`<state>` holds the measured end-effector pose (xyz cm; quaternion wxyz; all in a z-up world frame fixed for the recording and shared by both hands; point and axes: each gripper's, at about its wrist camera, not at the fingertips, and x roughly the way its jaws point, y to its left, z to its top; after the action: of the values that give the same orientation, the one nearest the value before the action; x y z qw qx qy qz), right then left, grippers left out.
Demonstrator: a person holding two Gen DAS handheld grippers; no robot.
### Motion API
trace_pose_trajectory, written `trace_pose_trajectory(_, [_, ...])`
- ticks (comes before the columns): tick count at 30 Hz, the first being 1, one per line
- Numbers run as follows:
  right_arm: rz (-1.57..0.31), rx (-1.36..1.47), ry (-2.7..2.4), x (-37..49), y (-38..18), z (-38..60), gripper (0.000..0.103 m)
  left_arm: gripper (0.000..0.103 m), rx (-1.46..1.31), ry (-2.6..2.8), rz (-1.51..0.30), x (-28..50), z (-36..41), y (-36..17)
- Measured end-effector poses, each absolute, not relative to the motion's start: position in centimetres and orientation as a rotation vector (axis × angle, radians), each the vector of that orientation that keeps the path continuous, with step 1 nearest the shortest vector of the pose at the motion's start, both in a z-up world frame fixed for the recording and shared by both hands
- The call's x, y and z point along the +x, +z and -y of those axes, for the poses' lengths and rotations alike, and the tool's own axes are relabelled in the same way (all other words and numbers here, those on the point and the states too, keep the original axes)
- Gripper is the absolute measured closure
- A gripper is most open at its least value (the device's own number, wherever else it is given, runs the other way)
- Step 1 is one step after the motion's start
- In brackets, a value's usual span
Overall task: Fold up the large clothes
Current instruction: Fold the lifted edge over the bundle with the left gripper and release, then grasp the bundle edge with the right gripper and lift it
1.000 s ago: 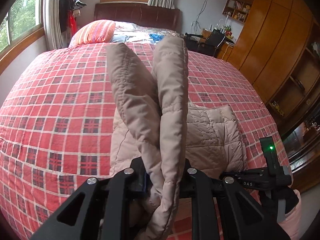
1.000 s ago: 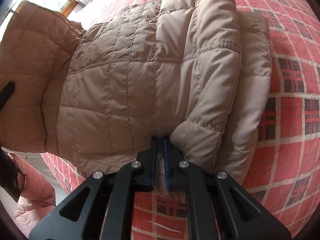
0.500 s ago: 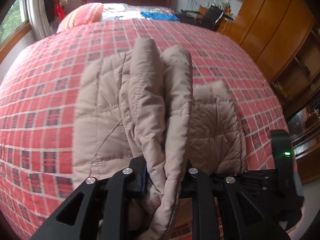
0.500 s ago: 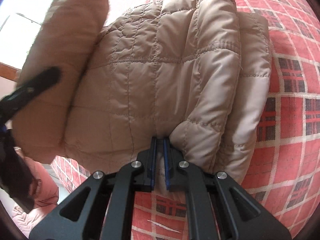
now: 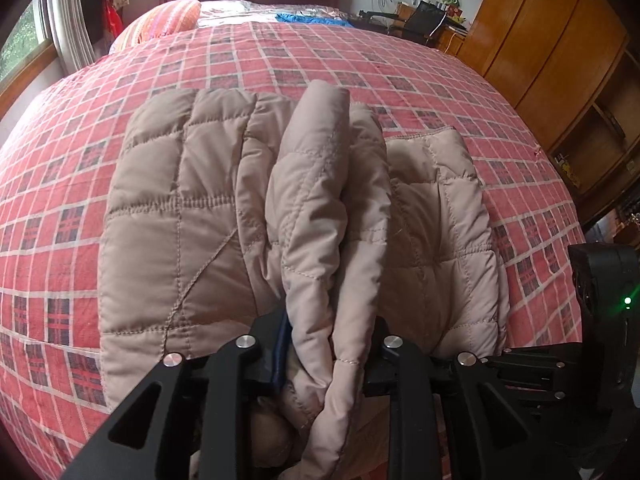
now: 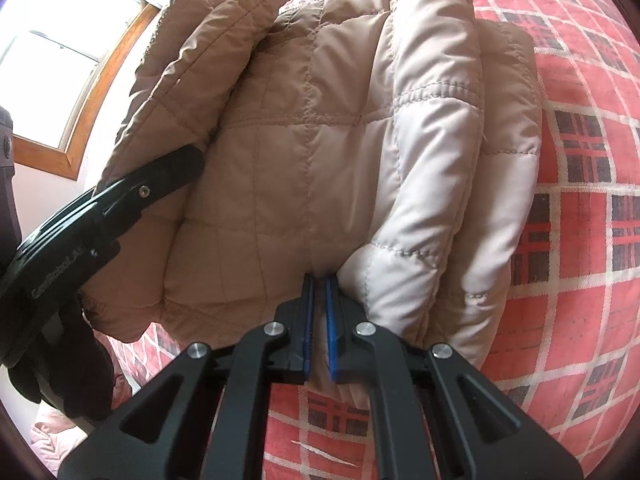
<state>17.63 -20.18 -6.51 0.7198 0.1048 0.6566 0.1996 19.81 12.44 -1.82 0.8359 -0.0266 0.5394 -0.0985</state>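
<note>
A beige quilted jacket [image 5: 176, 216] lies folded on the red plaid bedspread [image 5: 280, 60]. My left gripper [image 5: 328, 344] is shut on a thick bunched fold of the jacket, which runs up between its fingers and rests over the lower layers. In the right wrist view the same jacket [image 6: 360, 128] fills the middle. My right gripper [image 6: 319, 312] is shut on a thin hem at the jacket's near edge, blue pads nearly together. The left gripper's black body [image 6: 80, 216] shows at the left of that view, against the folded flap.
An orange striped pillow [image 5: 168, 20] and blue cloth [image 5: 308, 18] lie at the bed's head by a dark headboard. Wooden wardrobes [image 5: 552, 40] stand along the right. A window [image 6: 60, 60] is on the left. Pink fabric [image 6: 44, 428] lies below the bed edge.
My left gripper has swung the raised jacket flap forward and down, laying it flat over the jacket's other layers. The right gripper kept its hold in place.
</note>
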Motion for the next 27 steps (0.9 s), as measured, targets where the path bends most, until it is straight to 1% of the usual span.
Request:
trace_pose_trajectory(6, [-1.453, 0.198, 0.43, 18.0, -7.0, 19.4, 0.1, 0.077, -0.057, -0.227, -1.134, 19.6, -12.9, -1.6])
trace_pose_trajectory(8, [-1.458, 0.2, 0.428, 18.0, -6.6, 19.0, 0.1, 0.074, -0.051, -0.237, -1.126, 19.2, -12.9, -1.3])
trace_pose_trajectory(10, [-1.462, 0.2, 0.429, 18.1, -6.6, 18.9, 0.1, 0.066, -0.042, -0.254, -1.116, 18.6, -12.6, -0.5])
trace_pose_trajectory(13, [-1.472, 0.204, 0.431, 18.4, -6.5, 18.7, 0.1, 0.063, -0.033, -0.284, -1.08, 17.1, -12.3, 1.3])
trace_pose_trajectory(21, [-1.486, 0.22, 0.438, 19.4, -6.3, 19.3, 0.1, 0.063, -0.063, -0.426, -0.985, 12.5, -13.3, 7.2])
trace_pose_trajectory(23, [-1.489, 0.223, 0.439, 19.6, -6.3, 19.4, 0.1, 0.061, -0.048, -0.406, -0.959, 12.0, -14.6, 7.8])
trace_pose_trajectory(27, [-1.492, 0.188, 0.425, 19.8, -5.9, 19.0, 0.1, 0.061, -0.08, -0.302, -0.964, 12.4, -19.0, 7.3])
